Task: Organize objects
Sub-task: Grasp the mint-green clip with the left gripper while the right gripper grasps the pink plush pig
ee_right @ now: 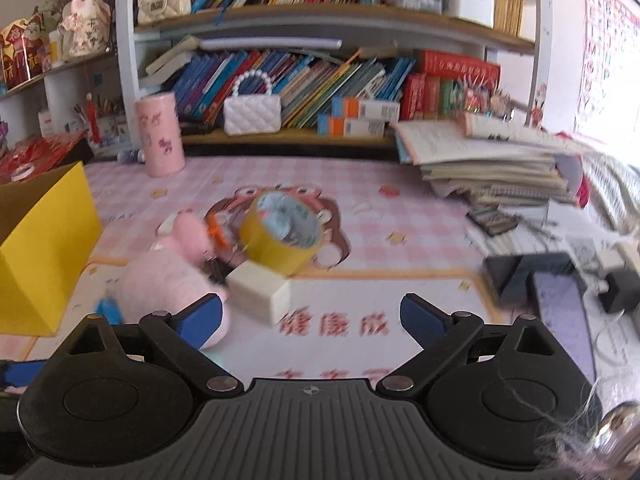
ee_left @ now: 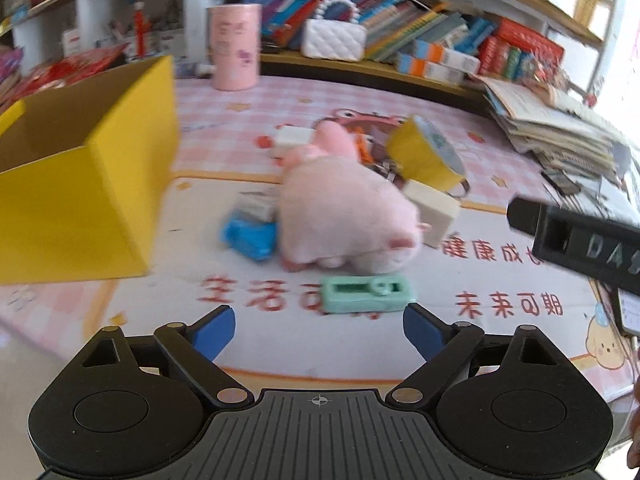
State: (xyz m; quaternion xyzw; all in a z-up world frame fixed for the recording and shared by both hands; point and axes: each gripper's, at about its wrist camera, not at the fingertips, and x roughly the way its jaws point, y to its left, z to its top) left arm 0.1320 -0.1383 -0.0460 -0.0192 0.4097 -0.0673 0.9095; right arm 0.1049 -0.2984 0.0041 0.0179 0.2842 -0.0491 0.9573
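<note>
The left gripper (ee_left: 319,330) is hovering low over the table (ee_left: 304,344) with its blue-padded fingers spread wide and nothing between them; the right gripper (ee_right: 311,316) is hanging over the same table, likewise spread and gripping nothing. Just ahead of the left gripper a mint-green sharpener (ee_left: 367,294) is lying flat on the printed pink mat. Behind it a pale pink plush pig (ee_left: 344,216) is lying on its side, soft and fuzzy, with its snout turned toward the gripper. A blue wrapped packet (ee_left: 250,236) is sitting against the pig's left flank, and a cream eraser block (ee_left: 434,211) is touching its right side. In the right wrist view that block (ee_right: 260,290) is sitting just ahead of the gripper, between the pig (ee_right: 172,280) and a yellow roll of tape (ee_right: 282,236) that is standing tilted on its edge. A yellow cardboard box (ee_left: 80,184) is standing open at the left, apart from the pile. Farther back a pink cylinder (ee_left: 235,46) is standing upright beside a white quilted purse (ee_left: 334,40), with leaning rows of books (ee_right: 320,80) filling the shelf behind.
</note>
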